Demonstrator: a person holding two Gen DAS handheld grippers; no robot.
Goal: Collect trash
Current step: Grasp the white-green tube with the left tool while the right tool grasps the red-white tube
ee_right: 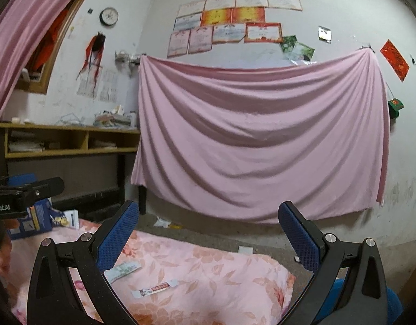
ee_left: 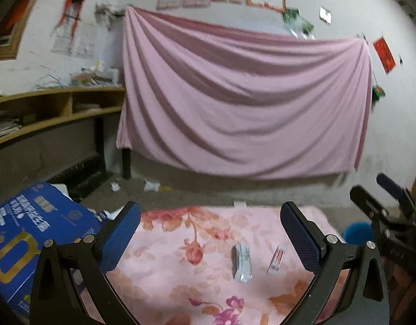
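Observation:
Two pieces of trash lie on a pink floral blanket (ee_left: 186,284): a silver-white snack wrapper (ee_left: 241,262) and a thin red-and-white wrapper strip (ee_left: 275,260). In the right wrist view the same snack wrapper (ee_right: 122,269) and wrapper strip (ee_right: 155,289) lie on the blanket (ee_right: 221,279). My left gripper (ee_left: 210,214) hovers open above the blanket, with the wrappers between and below its blue-padded fingers. My right gripper (ee_right: 209,214) is open and empty too, with the wrappers low on its left side. The right gripper (ee_left: 381,189) shows at the right edge of the left wrist view.
A blue printed carton (ee_left: 26,243) stands at the blanket's left. A blue bin (ee_left: 358,233) sits at its right edge. Paper scraps (ee_left: 151,185) lie on the concrete floor beyond. A pink sheet (ee_right: 262,140) hangs on the wall, a wooden shelf desk (ee_right: 69,140) to its left.

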